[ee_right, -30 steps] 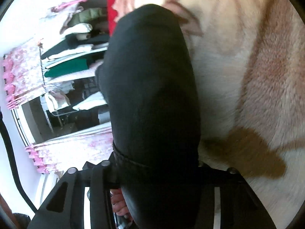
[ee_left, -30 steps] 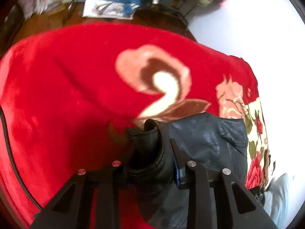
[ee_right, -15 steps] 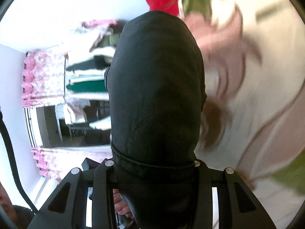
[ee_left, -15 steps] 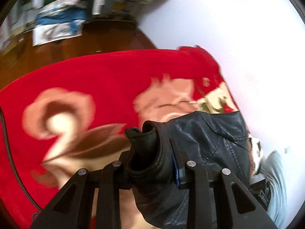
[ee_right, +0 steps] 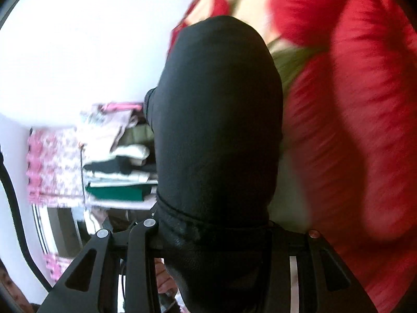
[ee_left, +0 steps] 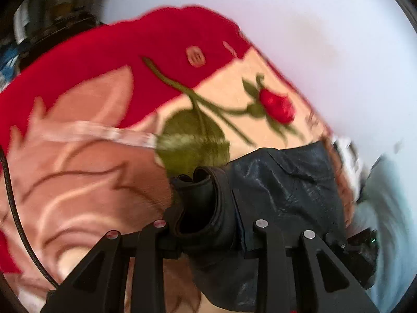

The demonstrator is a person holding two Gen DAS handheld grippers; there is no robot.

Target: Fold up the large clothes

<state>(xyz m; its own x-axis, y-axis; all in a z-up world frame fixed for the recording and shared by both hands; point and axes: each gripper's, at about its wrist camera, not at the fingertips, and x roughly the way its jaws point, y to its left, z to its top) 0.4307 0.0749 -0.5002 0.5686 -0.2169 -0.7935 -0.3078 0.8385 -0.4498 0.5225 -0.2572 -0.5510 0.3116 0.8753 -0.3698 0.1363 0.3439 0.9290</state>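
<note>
A black leather jacket hangs between both grippers above a red floral blanket. My left gripper is shut on a bunched cuff or edge of the jacket, the rest spreading to the right. In the right wrist view my right gripper is shut on another part of the jacket, which bulges up and fills the middle of the frame, hiding the fingertips. The blanket lies to the right there.
A white wall runs behind the blanket. A rack of hung and stacked clothes with pink floral curtains stands at left in the right wrist view. Light blue fabric shows at the far right.
Both grippers have swung with the jacket across the blanket: the left view has passed from plain red to the rose pattern near the wall, and the right view now faces red blanket.
</note>
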